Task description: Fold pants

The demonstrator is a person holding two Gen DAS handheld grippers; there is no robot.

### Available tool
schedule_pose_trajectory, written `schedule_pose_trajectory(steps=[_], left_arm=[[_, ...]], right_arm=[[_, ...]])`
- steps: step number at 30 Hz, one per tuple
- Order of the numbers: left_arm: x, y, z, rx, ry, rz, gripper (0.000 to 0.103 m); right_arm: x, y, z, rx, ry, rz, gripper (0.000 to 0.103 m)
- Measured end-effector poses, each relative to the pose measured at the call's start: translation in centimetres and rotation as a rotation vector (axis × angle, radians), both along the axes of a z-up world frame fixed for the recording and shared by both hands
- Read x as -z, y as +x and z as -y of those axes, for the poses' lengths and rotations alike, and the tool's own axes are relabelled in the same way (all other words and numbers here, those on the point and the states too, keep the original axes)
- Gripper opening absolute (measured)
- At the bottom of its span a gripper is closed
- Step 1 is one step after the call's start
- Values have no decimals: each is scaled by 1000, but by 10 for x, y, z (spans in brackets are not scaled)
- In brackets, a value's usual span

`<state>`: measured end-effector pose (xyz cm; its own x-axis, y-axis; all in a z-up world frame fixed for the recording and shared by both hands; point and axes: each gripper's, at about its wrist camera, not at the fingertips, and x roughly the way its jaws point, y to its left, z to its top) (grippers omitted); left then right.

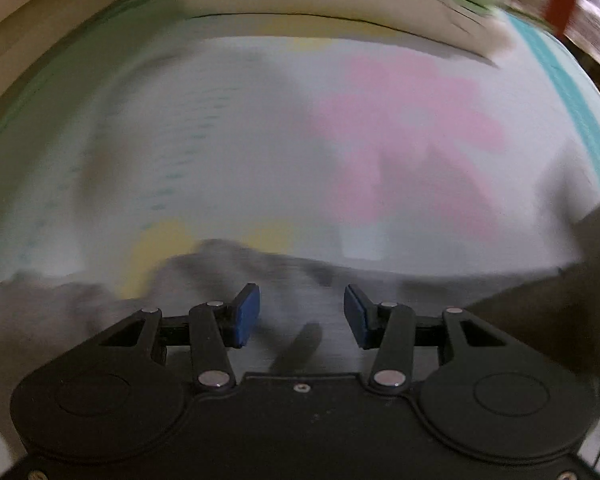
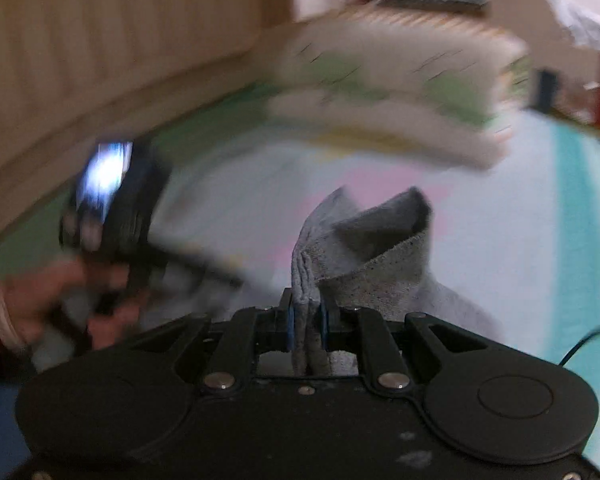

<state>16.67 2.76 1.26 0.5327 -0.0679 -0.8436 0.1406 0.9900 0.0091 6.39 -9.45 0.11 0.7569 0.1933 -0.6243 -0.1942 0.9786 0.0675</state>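
two wrist views over a bed (image 1: 500, 220) with a pale patterned sheet, both blurred. the right gripper (image 2: 307, 322) has its jaws nearly shut on a bunched fold of the grey pants (image 2: 380, 256), which rise ahead of the jaws and trail down to the right. the left gripper (image 1: 302, 314) hangs with jaws about half open and empty, grey cloth lying just below and beyond them. the right hand alone holds the pants; the left looks nearer the loose edge.

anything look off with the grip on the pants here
Slightly lopsided: only the right tool pinches the grey pants, bunched in folds between its pads. The left tool is open over the fabric, gripping nothing.
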Motion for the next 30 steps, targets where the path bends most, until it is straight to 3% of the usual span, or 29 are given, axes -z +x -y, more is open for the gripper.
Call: schedule_pose_trajectory(steps=[5,7,8,12,17,20,24,27,30], left_arm=[[1,7,-35,-100,-28,-16,54],[-1,7,-40,-110,-60,-20,54],[-1,6,-39,-102,-73,-21,54],[-4,4,-26,-38,-61,1,54],[-2,-11,-1,98,-56,-7,54],[0,-21,12,178,-88,-32,54],[11,-29,33,272,-71,-82,55],[29,-30,45,302,-2,-129,55],[43,-31,48,316,57,-138,59]], right_arm=[[82,9,-85,-124,-189,-87,18],[94,3,-98,-149,-268,-76,22],[92,3,-97,-147,-266,-75,28],[56,-11,-60,-99,-119,-56,34],[1,-28,22,96,68,7,38],[-19,-35,66,271,49,29,40],[-13,-24,107,440,-9,-31,42],[9,-4,122,452,67,-107,42],[34,11,113,447,58,-169,41]])
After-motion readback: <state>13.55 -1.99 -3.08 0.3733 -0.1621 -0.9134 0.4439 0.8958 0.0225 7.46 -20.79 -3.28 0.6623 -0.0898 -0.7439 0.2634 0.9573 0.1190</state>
